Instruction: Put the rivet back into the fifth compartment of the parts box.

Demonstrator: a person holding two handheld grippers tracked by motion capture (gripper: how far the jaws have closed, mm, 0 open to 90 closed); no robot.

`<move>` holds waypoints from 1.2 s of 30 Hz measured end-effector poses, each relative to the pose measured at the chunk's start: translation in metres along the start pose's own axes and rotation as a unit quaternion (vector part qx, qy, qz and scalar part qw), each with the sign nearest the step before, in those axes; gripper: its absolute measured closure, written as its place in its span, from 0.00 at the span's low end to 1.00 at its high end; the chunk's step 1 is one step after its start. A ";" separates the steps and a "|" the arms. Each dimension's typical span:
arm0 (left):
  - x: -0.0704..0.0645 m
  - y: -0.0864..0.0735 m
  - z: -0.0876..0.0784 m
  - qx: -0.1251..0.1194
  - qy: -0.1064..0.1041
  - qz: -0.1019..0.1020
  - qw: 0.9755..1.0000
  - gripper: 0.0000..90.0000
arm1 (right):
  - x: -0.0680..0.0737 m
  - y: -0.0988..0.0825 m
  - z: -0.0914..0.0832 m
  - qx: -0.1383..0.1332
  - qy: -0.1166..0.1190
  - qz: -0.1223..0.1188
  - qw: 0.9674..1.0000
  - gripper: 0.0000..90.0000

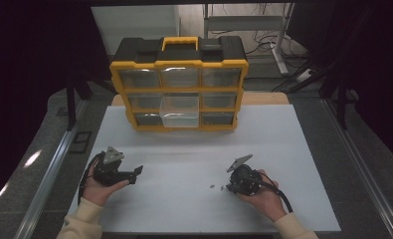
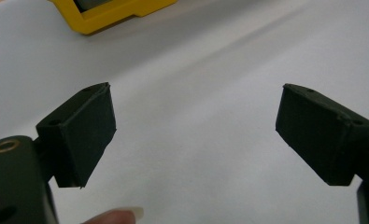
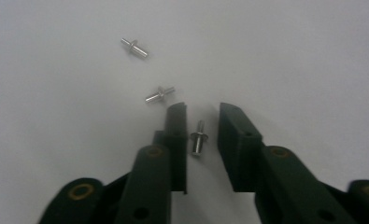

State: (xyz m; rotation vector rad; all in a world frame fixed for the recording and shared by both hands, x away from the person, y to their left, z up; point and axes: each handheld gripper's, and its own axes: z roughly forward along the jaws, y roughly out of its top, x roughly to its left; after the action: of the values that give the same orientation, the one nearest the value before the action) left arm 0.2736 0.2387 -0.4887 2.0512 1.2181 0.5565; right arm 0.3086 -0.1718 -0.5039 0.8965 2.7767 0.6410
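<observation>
While the left gripper (image 2: 196, 130) gapes, the right gripper (image 3: 203, 116) brackets a pin (image 3: 197, 138) (seemingly untouched).

Both hands rest low on the table; the left gripper (image 1: 134, 175) gapes wide, while the right gripper (image 3: 203, 119) stands narrowly parted, tips down.

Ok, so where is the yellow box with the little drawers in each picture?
High view: the yellow and black drawer organizer stands at the back middle of the white table.
Left gripper view: its yellow corner pokes in at the top left, beyond the left tool.
Right gripper view: this one looks at three silver pins by the right tool.
Shared landmark: the white table.
</observation>
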 end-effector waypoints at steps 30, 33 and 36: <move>0.000 0.000 0.001 0.002 0.000 0.001 1.000 0.14 | -0.019 0.003 -0.032 -0.074 0.046 0.036 0.996 0.92; 0.000 0.000 0.001 0.002 0.001 0.001 1.000 0.14 | -0.020 0.009 -0.037 -0.082 0.045 0.033 0.995 0.92; 0.001 0.000 0.002 0.002 0.000 0.000 1.000 0.14 | -0.019 0.014 -0.041 -0.089 0.046 0.030 0.995 0.92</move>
State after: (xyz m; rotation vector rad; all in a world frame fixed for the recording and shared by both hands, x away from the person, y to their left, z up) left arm 0.2749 0.2388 -0.4900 2.0557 1.2204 0.5555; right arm 0.3202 -0.1872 -0.4603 0.9380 2.7252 0.9454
